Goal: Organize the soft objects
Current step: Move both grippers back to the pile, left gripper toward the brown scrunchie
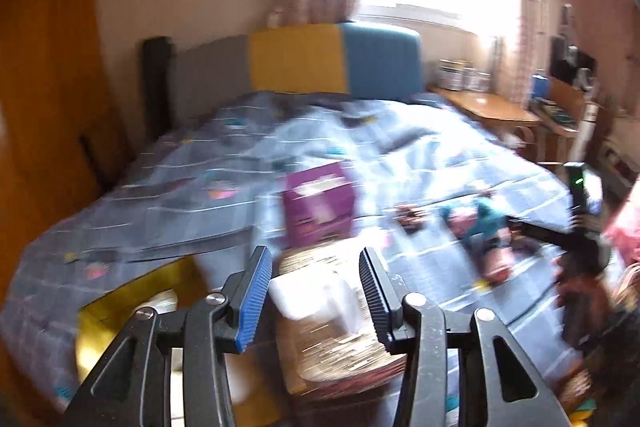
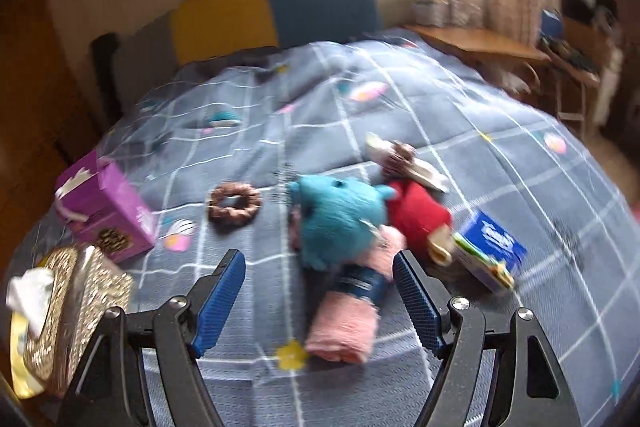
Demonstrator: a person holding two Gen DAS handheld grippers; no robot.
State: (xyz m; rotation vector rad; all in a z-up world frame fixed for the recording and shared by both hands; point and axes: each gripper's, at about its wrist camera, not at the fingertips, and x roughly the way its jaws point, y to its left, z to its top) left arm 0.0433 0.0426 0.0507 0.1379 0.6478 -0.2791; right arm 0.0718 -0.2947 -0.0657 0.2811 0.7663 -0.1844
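In the right wrist view my right gripper [image 2: 320, 291] stands open over a rolled pink towel [image 2: 344, 331] with a dark blue band. Its pads flank the roll without touching it. Just beyond lie a teal plush toy [image 2: 340, 223] and a red plush toy [image 2: 416, 215], pressed together. A brown doughnut-shaped toy [image 2: 234, 205] lies to their left. In the blurred left wrist view my left gripper [image 1: 316, 291] is open above a woven tissue box [image 1: 340, 351]. A white tissue [image 1: 308, 297] shows between the fingers, and nothing is gripped.
Everything lies on a grey-blue checked quilt [image 2: 280, 123] on a bed. A purple carton [image 2: 112, 219], the woven tissue box [image 2: 76, 303] and a blue tissue pack [image 2: 492, 251] lie around the toys. A wooden desk [image 2: 480, 41] stands at the right, a wardrobe [image 1: 44, 107] at the left.
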